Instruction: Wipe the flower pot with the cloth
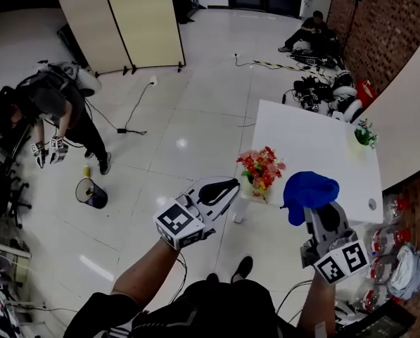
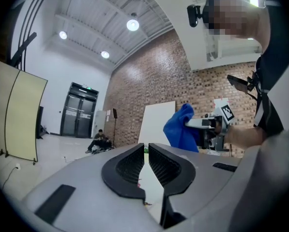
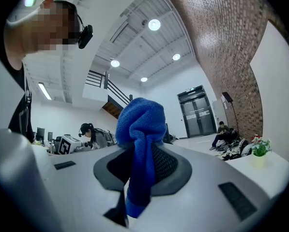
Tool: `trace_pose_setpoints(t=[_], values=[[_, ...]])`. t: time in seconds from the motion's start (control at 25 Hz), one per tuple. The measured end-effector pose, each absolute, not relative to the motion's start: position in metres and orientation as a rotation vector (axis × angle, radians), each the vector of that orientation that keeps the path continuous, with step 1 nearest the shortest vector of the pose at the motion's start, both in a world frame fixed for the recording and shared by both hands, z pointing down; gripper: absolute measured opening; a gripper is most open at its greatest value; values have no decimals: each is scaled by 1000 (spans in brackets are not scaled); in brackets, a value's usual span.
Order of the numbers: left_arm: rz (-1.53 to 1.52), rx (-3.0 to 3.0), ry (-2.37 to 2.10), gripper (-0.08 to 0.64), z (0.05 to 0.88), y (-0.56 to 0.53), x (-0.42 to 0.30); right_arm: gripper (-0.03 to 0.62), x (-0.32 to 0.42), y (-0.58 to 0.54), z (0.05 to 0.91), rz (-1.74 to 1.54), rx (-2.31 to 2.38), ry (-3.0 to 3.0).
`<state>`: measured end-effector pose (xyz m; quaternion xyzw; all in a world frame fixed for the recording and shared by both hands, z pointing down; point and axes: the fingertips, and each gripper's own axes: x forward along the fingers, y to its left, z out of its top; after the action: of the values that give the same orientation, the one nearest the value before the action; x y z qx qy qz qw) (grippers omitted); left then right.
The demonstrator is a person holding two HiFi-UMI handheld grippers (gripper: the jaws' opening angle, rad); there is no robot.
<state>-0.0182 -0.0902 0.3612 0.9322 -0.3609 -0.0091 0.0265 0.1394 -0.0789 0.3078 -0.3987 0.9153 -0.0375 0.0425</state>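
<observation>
In the head view, my left gripper [image 1: 226, 186] sits at lower centre with its jaws together and empty. Its tip is near the flower pot [image 1: 255, 189], which holds red and orange blooms at the lower left corner of the white table [image 1: 322, 153]. My right gripper [image 1: 315, 210] is at lower right, clamped on the blue cloth [image 1: 308, 191], which bunches up just right of the pot and apart from it. In the left gripper view, the jaws meet at bottom centre with nothing between them. The cloth hangs right of centre against the brick wall, and I can't make out the pot. In the right gripper view, the pads pinch the cloth at centre, with a wad above and a tail below. A small green plant [image 3: 259, 149] stands at the right edge.
</observation>
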Motion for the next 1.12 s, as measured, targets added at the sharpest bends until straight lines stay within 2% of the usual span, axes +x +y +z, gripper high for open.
trace_pose_setpoints(t=[0.16,0.32,0.48,0.52,0.6,0.64,0.76,0.84,1.0,1.12], values=[[6,2892,-1123,37,376,-122,-7,64,153,-114,302,-84,-1140,2810],[102,2957,-1067,124,385,-141,7,64,160,-142,300,-72,-1106,2813],[64,2999,-1043,153,376,-154,11,64,157,-160,300,-99,-1103,2811],[49,2995,-1016,187,376,-156,12,64,155,-162,300,-99,-1105,2810],[70,3002,-952,308,382,-161,13,64,152,-170,298,-92,-1124,2803],[98,3012,-921,337,388,-164,14,64,151,-173,298,-96,-1143,2796],[155,3007,-843,348,419,-176,5,64,146,-180,304,-107,-1190,2789],[224,2995,-775,399,452,-189,-4,64,140,-189,311,-120,-1201,2784],[295,2987,-555,574,518,-201,-4,64,132,-195,327,-221,-1257,2732],[343,2993,-465,595,552,-211,-2,64,135,-195,350,-226,-1332,2778]])
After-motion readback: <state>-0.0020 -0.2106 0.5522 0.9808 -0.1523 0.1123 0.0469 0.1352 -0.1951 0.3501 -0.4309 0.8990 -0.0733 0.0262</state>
